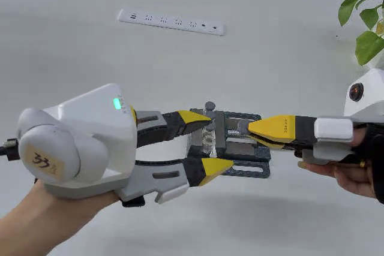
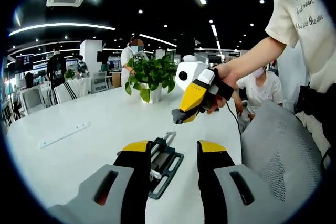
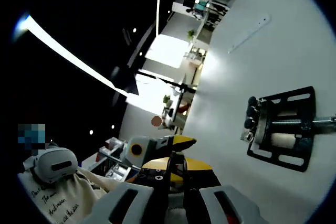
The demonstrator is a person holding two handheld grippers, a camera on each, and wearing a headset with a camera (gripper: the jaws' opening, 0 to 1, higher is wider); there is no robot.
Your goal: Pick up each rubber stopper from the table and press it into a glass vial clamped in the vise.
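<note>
Rubber stopper (image 1: 242, 127), or so I take the small grey lump to be, sits pinched at the tips of the right gripper (image 1: 251, 128). In the head view its yellow fingers are drawn together on the lump, over the right end of the vise (image 1: 252, 167) on the white worktop (image 1: 180, 64). The left gripper (image 1: 221, 141) has its fingers spread wide on either side of the clear glass vial (image 1: 208, 142) clamped there, and I cannot see them touching anything. In the left gripper view those fingers stand apart with the vise (image 2: 165, 161) lying beyond them. The right gripper (image 2: 181, 115) hangs in the air above it, a dark lump at its tip. In the right gripper view the vise (image 3: 283, 129) is seen from above with a short row of seated stoppers (image 3: 251, 111) along one side, and that gripper's own fingers rise close together. To my eye the rubber stopper is light, soft and grippy, so a modest pinch across its broad head should do, leaving the narrow end free. The vial is thin and brittle, so the push wants to run straight down its axis. A sideways shove could crack the glass or squirt the stopper out.
</note>
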